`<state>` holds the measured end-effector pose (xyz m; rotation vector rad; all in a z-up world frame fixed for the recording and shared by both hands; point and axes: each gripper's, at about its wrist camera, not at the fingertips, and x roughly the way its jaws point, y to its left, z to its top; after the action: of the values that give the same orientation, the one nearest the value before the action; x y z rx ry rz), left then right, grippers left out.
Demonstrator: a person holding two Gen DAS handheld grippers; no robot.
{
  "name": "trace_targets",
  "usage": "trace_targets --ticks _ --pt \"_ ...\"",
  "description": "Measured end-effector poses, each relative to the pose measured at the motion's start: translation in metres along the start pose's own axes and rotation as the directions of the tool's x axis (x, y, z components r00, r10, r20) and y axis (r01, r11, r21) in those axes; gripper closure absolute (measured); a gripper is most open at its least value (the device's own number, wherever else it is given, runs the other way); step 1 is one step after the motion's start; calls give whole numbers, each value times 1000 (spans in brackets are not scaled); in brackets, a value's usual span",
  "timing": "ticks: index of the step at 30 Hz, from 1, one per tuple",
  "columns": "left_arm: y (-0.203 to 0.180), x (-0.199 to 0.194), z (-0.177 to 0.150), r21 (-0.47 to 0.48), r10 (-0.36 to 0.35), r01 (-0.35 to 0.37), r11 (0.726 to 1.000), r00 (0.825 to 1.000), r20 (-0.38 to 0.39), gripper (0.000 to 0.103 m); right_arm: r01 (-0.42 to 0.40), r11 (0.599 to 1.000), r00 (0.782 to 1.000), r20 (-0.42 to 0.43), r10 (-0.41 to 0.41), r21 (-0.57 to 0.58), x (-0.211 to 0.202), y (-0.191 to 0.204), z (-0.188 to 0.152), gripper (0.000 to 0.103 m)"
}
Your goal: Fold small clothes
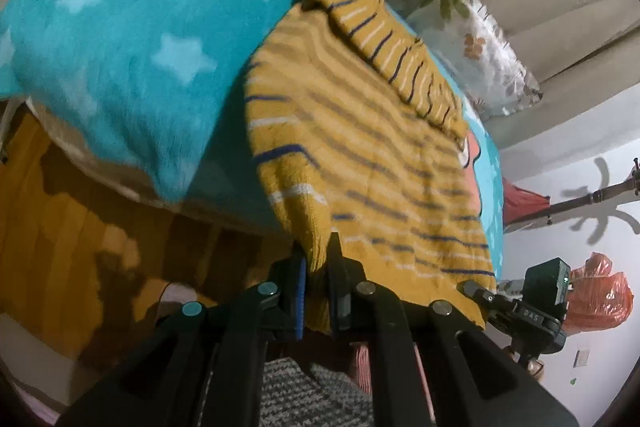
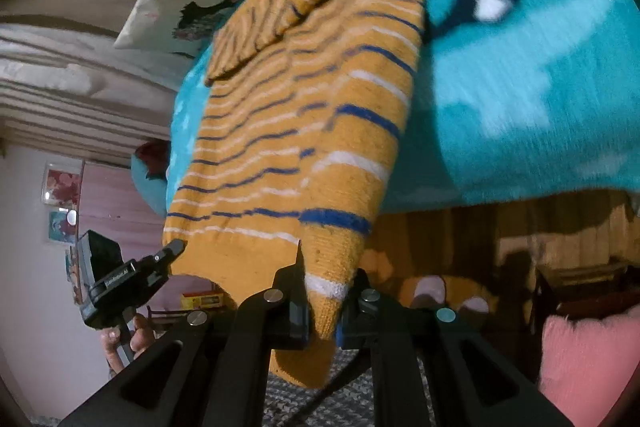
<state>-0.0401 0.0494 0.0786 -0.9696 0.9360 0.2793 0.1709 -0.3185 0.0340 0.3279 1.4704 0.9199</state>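
Observation:
A mustard knit sweater (image 1: 360,147) with blue and white stripes lies stretched over a turquoise blanket (image 1: 120,27). Its near end is lifted off the bed edge. My left gripper (image 1: 316,255) is shut on the sweater's near left part, with knit bunched between the pads. In the left wrist view, my right gripper (image 1: 470,287) pinches the near right corner. In the right wrist view, the sweater (image 2: 300,127) runs away from my right gripper (image 2: 326,279), which is shut on a striped cuff-like end. My left gripper (image 2: 176,247) grips the other near corner.
The blanket (image 2: 520,87) shows a cartoon face with an orange beak. Floral pillows (image 1: 488,43) lean at the far side. A wooden bed side (image 1: 60,227) drops below the blanket. An orange bag (image 1: 596,291) and a pink cushion (image 2: 580,359) lie near; a hand (image 2: 136,339) holds the left gripper.

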Motion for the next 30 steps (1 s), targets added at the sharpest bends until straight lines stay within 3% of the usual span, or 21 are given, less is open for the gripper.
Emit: trace_targets --ticks 6,13,17,23,30 --pt "-24 13 68 32 -46 44 999 997 57 95 -34 999 998 49 35 -28 -11 21 44 94" --pt "-72 51 167 109 -92 84 990 994 64 95 -27 1000 987 156 27 1 -12 46 147 94" --pt "-87 91 227 114 -68 65 991 997 27 95 -16 996 983 181 0 85 9 41 208 94" --pt "-91 141 273 145 -15 23 989 999 -52 95 -25 966 981 193 -26 257 46 8 268 94" --pt "-95 182 311 157 -2 19 987 994 -107 94 -28 937 980 192 -42 347 70 -15 304 91"
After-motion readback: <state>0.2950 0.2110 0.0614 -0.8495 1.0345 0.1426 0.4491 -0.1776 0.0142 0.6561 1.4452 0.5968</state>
